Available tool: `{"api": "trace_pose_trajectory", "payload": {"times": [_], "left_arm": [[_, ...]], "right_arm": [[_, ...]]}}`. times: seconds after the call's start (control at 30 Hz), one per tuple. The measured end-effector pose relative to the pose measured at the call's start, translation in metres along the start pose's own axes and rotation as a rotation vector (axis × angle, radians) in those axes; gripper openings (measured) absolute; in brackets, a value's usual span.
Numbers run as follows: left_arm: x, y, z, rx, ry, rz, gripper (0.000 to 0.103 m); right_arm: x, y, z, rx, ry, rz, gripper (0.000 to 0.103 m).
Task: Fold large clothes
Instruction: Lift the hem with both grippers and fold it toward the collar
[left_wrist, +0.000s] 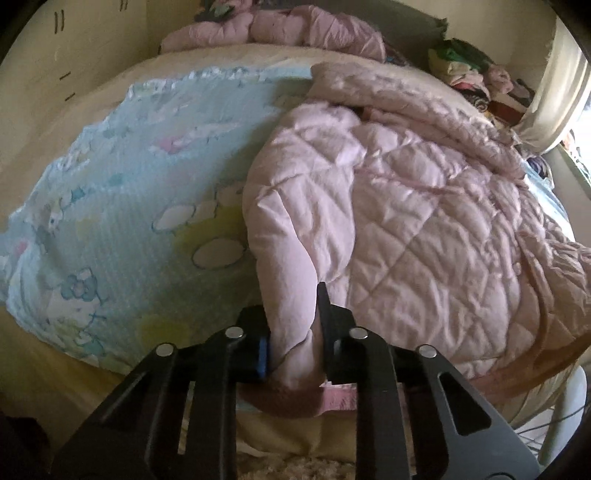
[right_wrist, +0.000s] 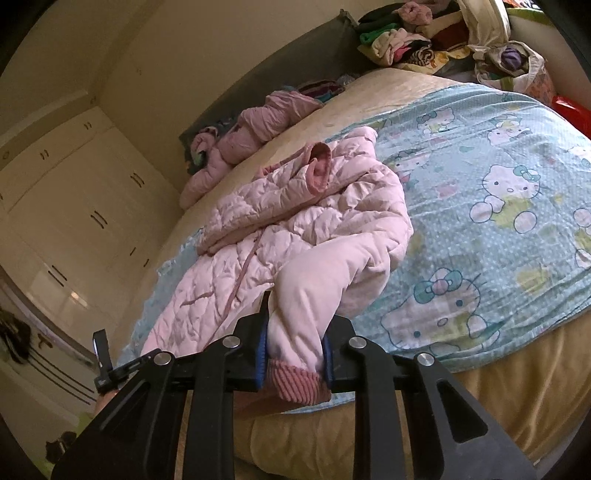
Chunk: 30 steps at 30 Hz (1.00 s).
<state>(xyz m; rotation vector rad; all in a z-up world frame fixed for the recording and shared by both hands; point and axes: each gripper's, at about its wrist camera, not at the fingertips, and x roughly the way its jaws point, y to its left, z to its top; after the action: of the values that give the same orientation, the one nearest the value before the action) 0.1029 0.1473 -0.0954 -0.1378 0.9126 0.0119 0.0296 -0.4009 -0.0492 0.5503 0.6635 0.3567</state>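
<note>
A quilted pink jacket (left_wrist: 388, 221) lies crumpled on a light blue cartoon-print blanket (left_wrist: 129, 221) spread over the bed. In the left wrist view my left gripper (left_wrist: 290, 328) is shut on one sleeve near its end, and the sleeve rises from the blanket into the jaws. In the right wrist view my right gripper (right_wrist: 295, 332) is shut on the jacket's (right_wrist: 295, 221) other sleeve just above its ribbed pink cuff (right_wrist: 299, 384), which hangs below the blue pads (right_wrist: 260, 350). The jacket's collar end lies farther up the bed.
Another pink garment (right_wrist: 251, 125) lies bunched by the dark headboard (right_wrist: 295, 62). A pile of mixed clothes (right_wrist: 417, 40) and bags (right_wrist: 517, 62) sit beyond the bed's far corner. Cream wardrobe doors (right_wrist: 74, 206) line the wall. The blue blanket (right_wrist: 480, 221) covers the bed's near half.
</note>
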Motion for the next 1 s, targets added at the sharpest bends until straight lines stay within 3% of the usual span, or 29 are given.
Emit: {"api": "trace_pose_trajectory", "payload": {"times": [0.33,1.0], "left_arm": [[-0.034,-0.008,0.037,0.000,-0.111,-0.006,0.011],[-0.046,-0.025,0.099,-0.004,-0.202,0.013,0.011]], "right_arm": [[0.002,0.002,0.017,0.018,-0.045,0.029,0.021],[0.015,0.010,0.068,0.002,-0.115,0.039,0.020]]}}
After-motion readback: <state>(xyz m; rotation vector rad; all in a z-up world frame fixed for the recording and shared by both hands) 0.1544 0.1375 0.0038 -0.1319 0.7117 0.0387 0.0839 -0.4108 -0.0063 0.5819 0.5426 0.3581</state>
